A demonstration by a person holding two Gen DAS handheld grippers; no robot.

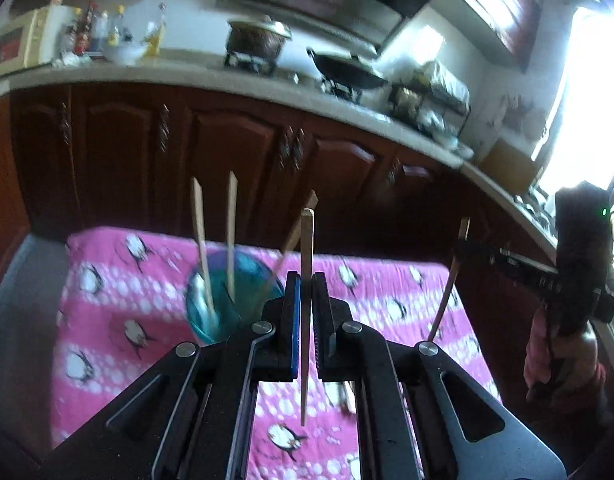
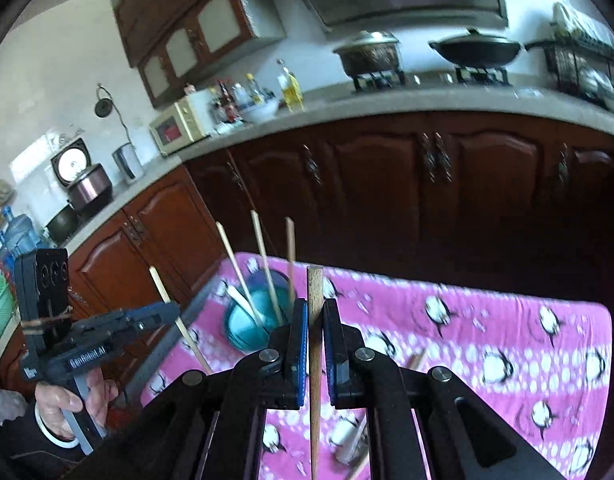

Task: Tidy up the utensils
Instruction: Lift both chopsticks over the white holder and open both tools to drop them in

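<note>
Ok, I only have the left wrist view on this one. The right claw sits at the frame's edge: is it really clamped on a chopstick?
Observer: Yes. The right wrist view shows the right claw closed on the right chopstick, thick end up.
Operator: Anything lying under it?
Observer: A white utensil, too blurred to name, lies on the pink cloth.
Operator: How does my claw look from there?
Observer: The left claw holds the left chopstick tilted, to the left of the teal cup and not in it.
</note>
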